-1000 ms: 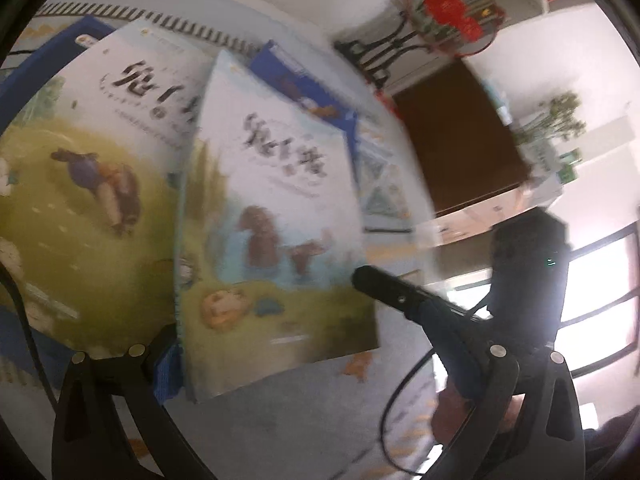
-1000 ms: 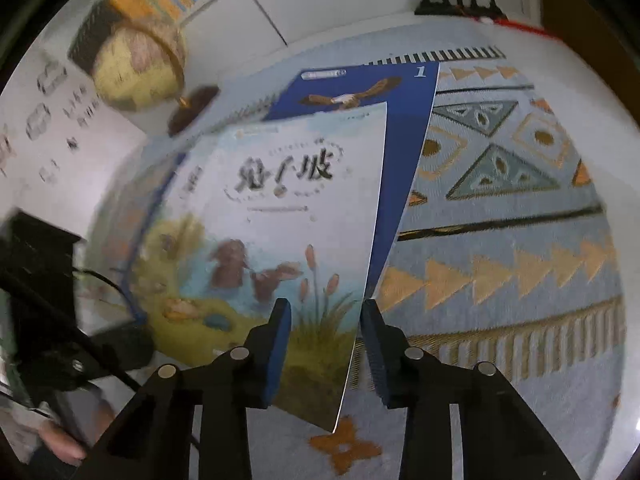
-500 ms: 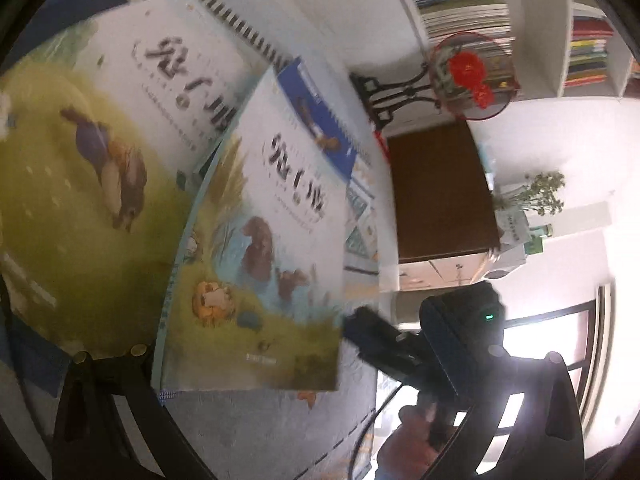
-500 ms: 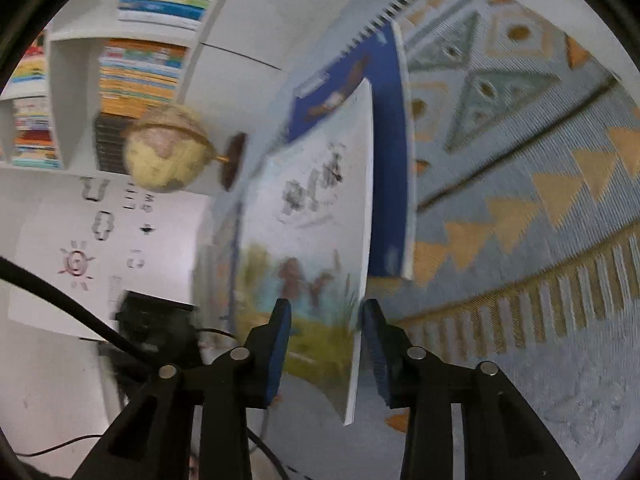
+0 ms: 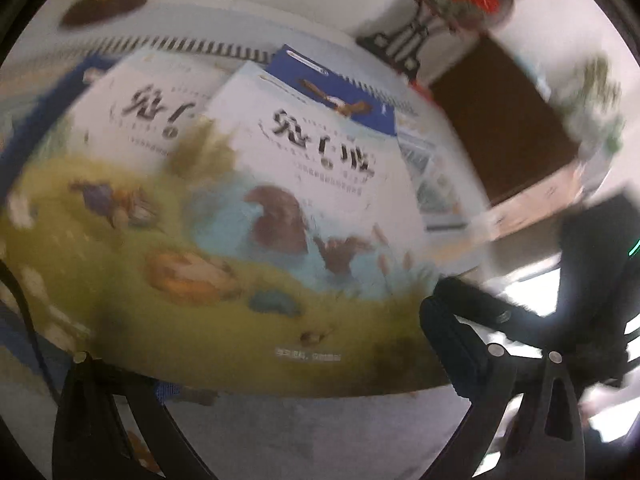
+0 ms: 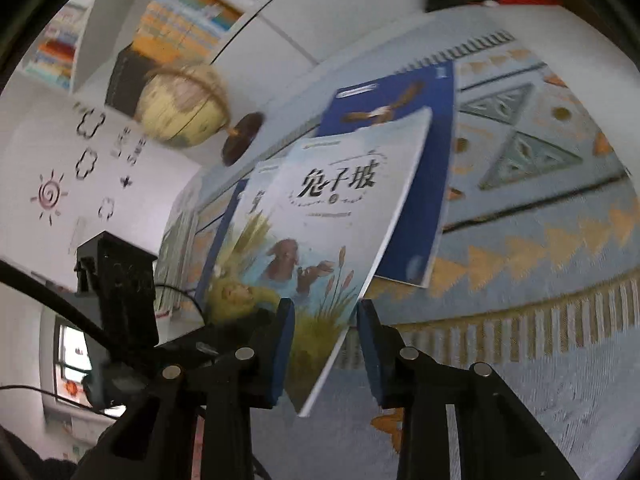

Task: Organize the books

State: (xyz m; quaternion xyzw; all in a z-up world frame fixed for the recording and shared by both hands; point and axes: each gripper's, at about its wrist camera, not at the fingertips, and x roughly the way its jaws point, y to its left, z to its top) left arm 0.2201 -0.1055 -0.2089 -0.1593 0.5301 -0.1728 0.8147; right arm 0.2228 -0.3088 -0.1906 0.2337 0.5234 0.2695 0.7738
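Since a second before, both views had swung: the book (image 6: 340,216) the two tongs carried had tipped up nearly edge-on midway and now faced the right wrist camera again, tilted.

Both tongs pointed steeply down toward the rug (image 6: 540,184). The right tongs (image 6: 326,354) had just been closing, with the book's lower right corner between the blue pads; the left pad (image 6: 285,344) lay against the cover, while the right pad seemed to stand just off the book's edge, so whether they truly pinched I could not tell. The left tongs (image 5: 300,380) had the book's bottom edge lying across their gap; the left pad was hidden under the cover, the picture was blurred, and their state could not be told.

The book was thin, pale above with black characters, brown animals on blue water and yellow-green grass below. It was lifted above a second, similar book (image 5: 120,168) and a blue book (image 6: 420,184) with a bird on it, both lying on the rug. A globe (image 6: 184,108) stood beyond the rug's far edge.
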